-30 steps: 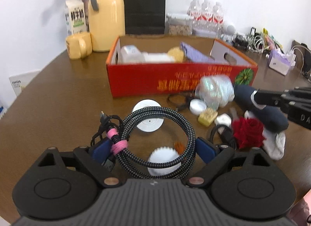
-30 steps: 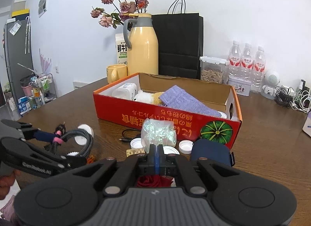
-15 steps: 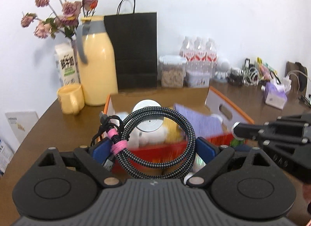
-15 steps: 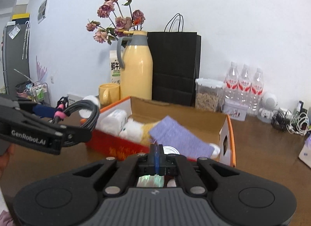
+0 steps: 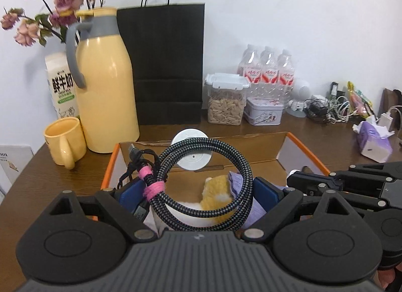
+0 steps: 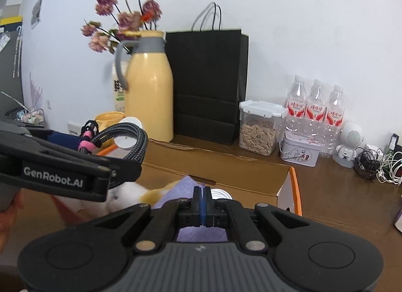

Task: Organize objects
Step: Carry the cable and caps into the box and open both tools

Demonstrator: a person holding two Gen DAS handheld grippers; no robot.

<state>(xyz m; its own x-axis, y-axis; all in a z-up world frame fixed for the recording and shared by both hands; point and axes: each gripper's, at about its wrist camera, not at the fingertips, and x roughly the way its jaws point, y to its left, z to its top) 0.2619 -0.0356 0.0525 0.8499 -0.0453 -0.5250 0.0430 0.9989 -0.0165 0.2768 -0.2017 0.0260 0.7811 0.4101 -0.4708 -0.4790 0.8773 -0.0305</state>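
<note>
My left gripper (image 5: 198, 191) is shut on a coiled black braided cable (image 5: 208, 186) with a pink tie and a white round puck hanging on it (image 5: 193, 148). It holds the coil above the open orange cardboard box (image 5: 296, 146). The box holds a yellow and white plush (image 5: 216, 191) and a purple cloth (image 6: 201, 231). My right gripper (image 6: 202, 202) is shut over the box; something silvery (image 6: 221, 194) shows just past its tips, and whether it is held is hidden. The left gripper and cable also show in the right wrist view (image 6: 120, 141).
Behind the box stand a yellow thermos (image 5: 105, 86), a yellow mug (image 5: 65, 141), a milk carton (image 5: 62, 88), a black paper bag (image 5: 168, 65), a seed jar (image 5: 226, 101), a tin (image 5: 263, 113) and water bottles (image 5: 266, 70). Cables and a tissue pack (image 5: 374, 138) lie at the right.
Both grippers rose from the table and moved forward over the box. The left one carried the cable coil with it; the shiny packet seen in the right gripper earlier is now out of sight.
</note>
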